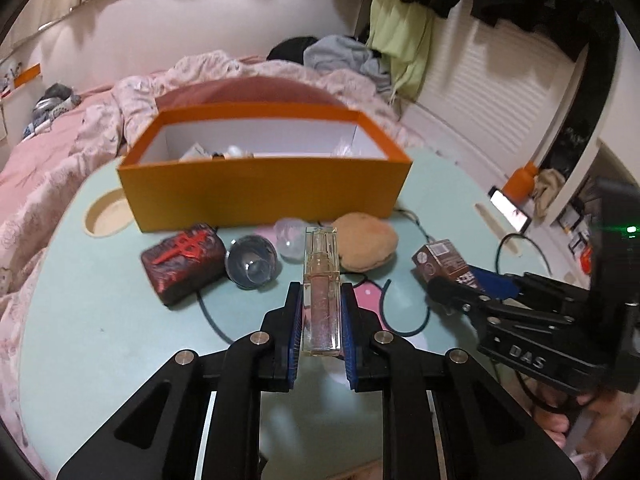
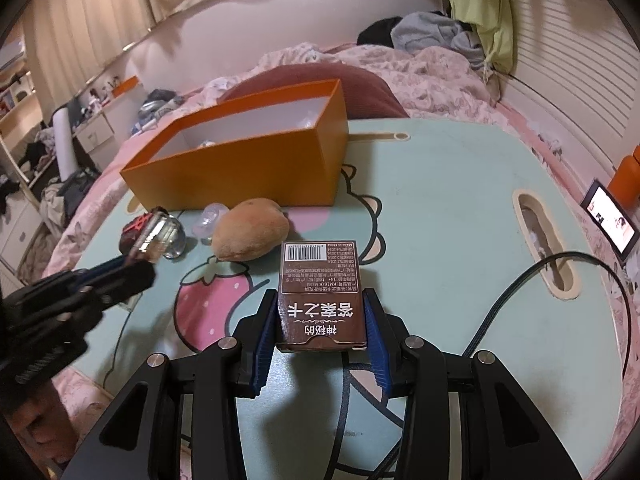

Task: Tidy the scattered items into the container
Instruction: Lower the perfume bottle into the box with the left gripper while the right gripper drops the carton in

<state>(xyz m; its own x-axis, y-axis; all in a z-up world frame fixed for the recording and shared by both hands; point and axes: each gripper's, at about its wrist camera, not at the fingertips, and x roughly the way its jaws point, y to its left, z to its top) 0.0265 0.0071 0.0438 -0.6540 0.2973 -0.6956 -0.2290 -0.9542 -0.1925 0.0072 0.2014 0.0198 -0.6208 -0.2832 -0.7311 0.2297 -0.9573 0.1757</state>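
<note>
Left wrist view: the left gripper [image 1: 320,320] has its jaws clamped on a clear tube [image 1: 321,292], the right gripper [image 2: 320,336] on a brown carton [image 2: 322,300], both near the orange box [image 1: 264,196] at the bench's far side; each load should clear the near wall before release.

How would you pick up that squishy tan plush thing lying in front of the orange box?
Probably from above, closing across the narrow middle of the tan plush toy. It lies flat and rounded on the mint table, with a free side toward the gripper. The orange cardboard box stands close behind and a clear plastic ball beside it, so a sideways approach looks cramped.
</note>
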